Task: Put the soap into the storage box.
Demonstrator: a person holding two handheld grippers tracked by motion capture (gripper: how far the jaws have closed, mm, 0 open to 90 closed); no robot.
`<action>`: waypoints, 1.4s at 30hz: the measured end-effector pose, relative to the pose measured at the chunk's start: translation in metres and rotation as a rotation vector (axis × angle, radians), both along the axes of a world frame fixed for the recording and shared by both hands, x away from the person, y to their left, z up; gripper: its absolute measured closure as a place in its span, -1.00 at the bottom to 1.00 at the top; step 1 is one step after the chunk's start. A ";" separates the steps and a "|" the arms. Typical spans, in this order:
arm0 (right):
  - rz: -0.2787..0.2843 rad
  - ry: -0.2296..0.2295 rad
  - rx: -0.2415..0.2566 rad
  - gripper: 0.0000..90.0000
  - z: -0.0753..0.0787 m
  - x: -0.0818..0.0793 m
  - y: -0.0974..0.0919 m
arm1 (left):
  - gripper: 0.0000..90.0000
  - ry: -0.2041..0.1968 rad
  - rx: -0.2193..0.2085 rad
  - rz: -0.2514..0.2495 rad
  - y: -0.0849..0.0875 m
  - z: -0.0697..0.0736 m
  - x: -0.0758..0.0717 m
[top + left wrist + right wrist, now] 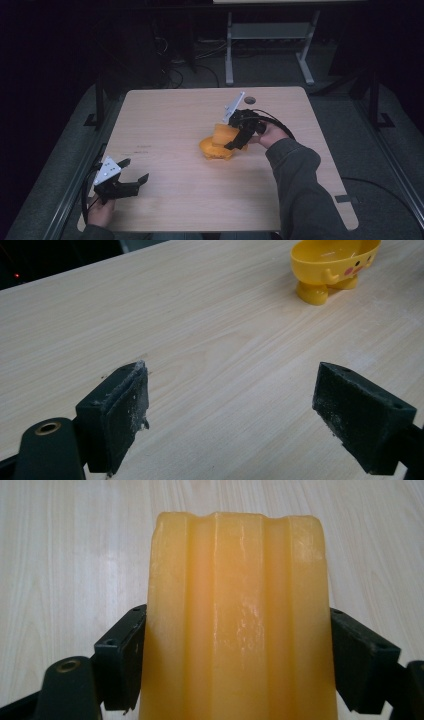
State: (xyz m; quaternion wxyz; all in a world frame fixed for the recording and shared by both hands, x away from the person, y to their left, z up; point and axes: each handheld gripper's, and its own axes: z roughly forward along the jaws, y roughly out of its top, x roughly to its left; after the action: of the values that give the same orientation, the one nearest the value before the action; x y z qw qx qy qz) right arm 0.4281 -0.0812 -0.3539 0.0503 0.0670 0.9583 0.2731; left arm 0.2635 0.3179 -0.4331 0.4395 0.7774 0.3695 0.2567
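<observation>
- Centre of the high view: our right gripper (239, 131) pinches an orange ribbed block (237, 625) by its two sides, likely so it hangs steady over the yellow duck-faced bowl (216, 150)
- Lower left: our left gripper (131, 172) sits spread and empty near the table (165, 115) edge; we judge it parked clear

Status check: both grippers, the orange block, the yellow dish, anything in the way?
Left hand-held gripper open, idle. Right hand-held gripper shut on orange block, above yellow dish. Table otherwise clear.
</observation>
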 end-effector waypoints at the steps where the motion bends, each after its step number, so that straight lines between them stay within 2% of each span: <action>1: 0.000 0.000 0.000 -0.54 0.000 0.000 0.000 | -0.68 0.000 0.000 0.000 0.000 0.000 0.000; 7: 0.010 -0.006 -0.011 -0.54 -0.003 0.003 0.009 | -0.68 0.001 0.003 -0.001 -0.001 0.000 0.000; 16: 0.043 0.010 -0.021 -0.54 -0.015 0.008 0.025 | -0.68 0.000 0.001 -0.004 0.000 0.000 0.001; 42: 0.071 0.035 -0.060 -0.54 -0.032 0.018 0.041 | -0.68 0.001 -0.003 0.001 0.001 0.001 0.000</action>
State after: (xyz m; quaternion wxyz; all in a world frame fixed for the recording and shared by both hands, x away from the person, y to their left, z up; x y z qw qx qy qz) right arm 0.4459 -0.0403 -0.3858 0.0258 0.0361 0.9686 0.2446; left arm 0.2640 0.3193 -0.4326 0.4405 0.7767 0.3703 0.2561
